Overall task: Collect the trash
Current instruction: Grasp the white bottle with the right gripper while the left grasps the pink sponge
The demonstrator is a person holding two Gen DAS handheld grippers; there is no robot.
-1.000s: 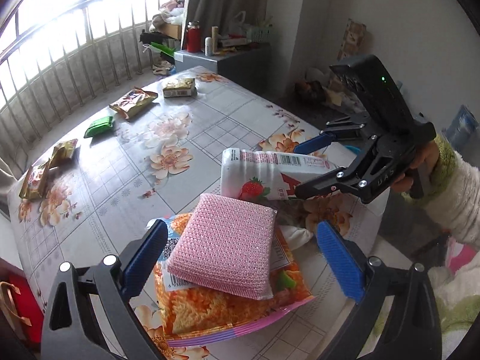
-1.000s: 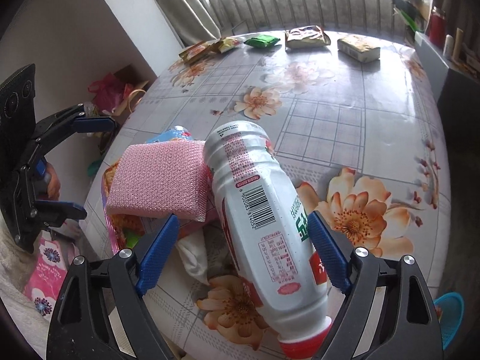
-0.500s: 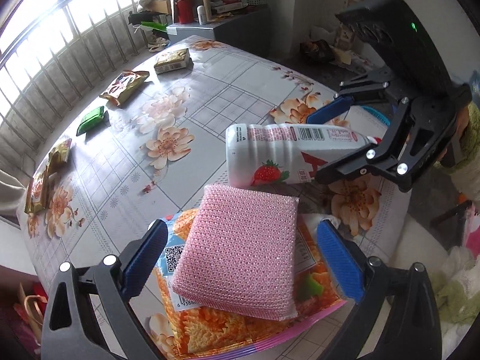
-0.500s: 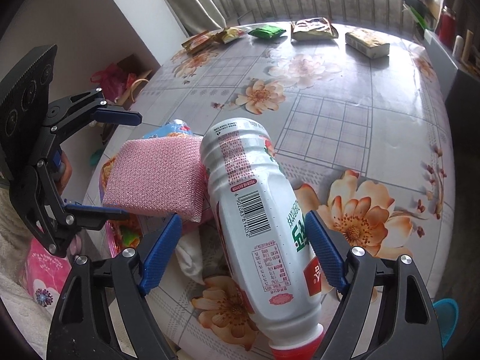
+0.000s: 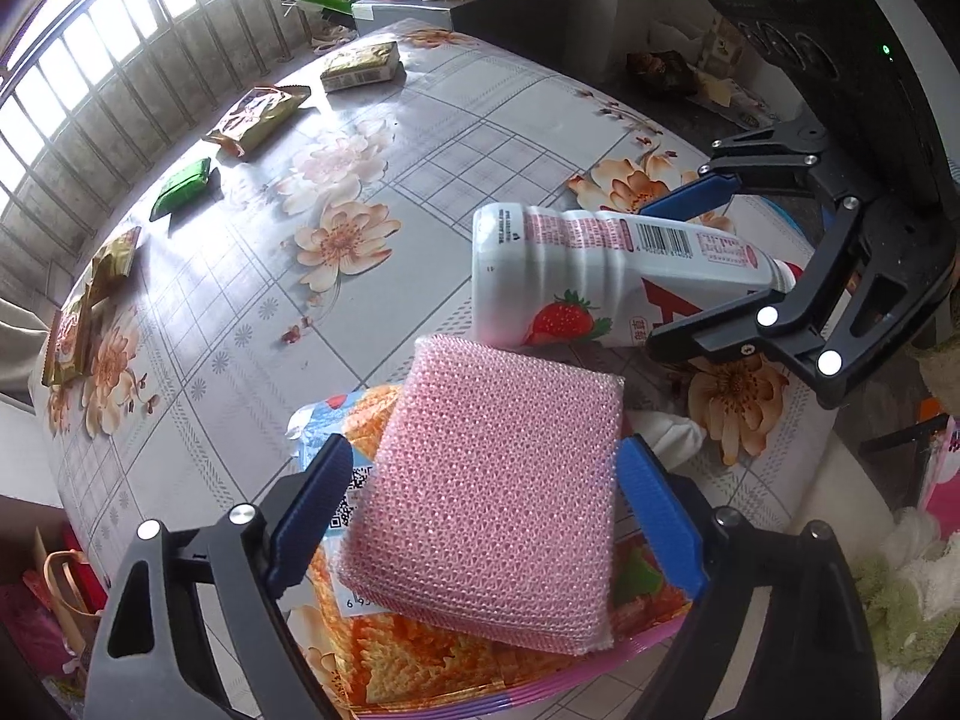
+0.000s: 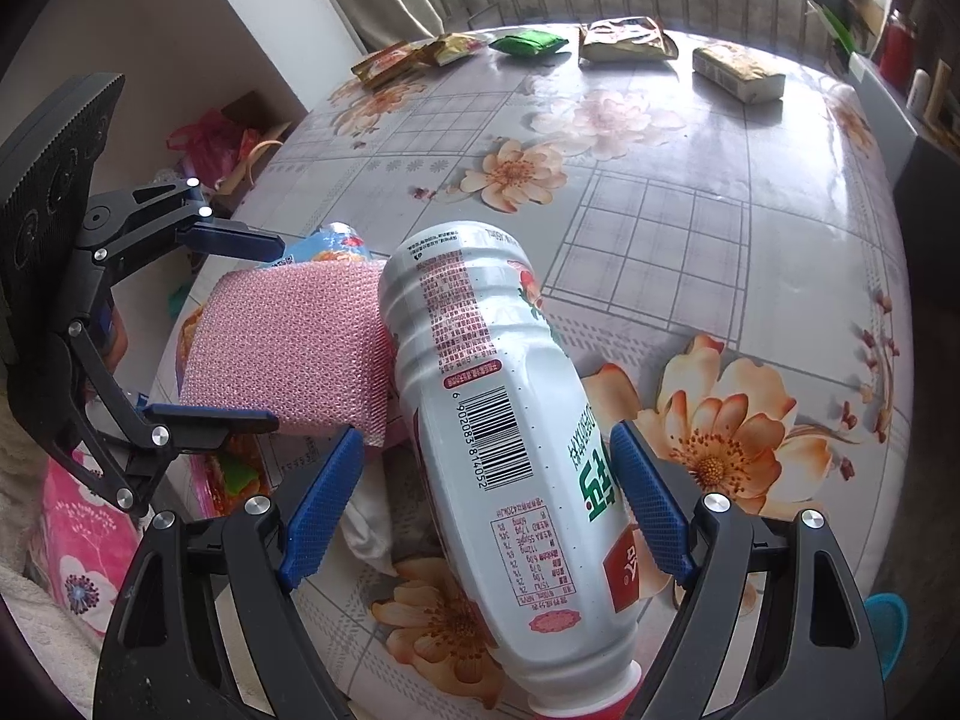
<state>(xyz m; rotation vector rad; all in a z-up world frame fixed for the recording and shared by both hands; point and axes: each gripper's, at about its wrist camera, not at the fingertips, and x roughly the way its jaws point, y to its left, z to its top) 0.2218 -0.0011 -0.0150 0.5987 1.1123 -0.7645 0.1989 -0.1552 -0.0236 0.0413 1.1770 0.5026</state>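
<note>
Left wrist view: left gripper (image 5: 480, 507) straddles the pink scouring pad (image 5: 489, 492), jaws closing, pad between the blue fingers (image 5: 309, 495); the one on the right of this view is at the pad's edge, the other has a gap, so not clamped yet. Pad lies on an orange snack bag (image 5: 420, 654) at the table (image 5: 252, 276) edge, likely heaped there to grab in one go. Right gripper (image 5: 714, 252) sits beyond, around the white strawberry-drink bottle (image 5: 576, 285). More wrappers, e.g. a green packet (image 5: 180, 189), lie well apart near the window side. Right wrist view: right gripper (image 6: 483, 492) spread around the bottle (image 6: 498, 420), which lies on its side, cap end toward the camera; both pads show clearance, so released, just bracketing it. Pad (image 6: 288, 348) touches the bottle's flank. White crumpled tissue (image 6: 369, 528) peeks from under the bottle. Both grabs look pending.
</note>
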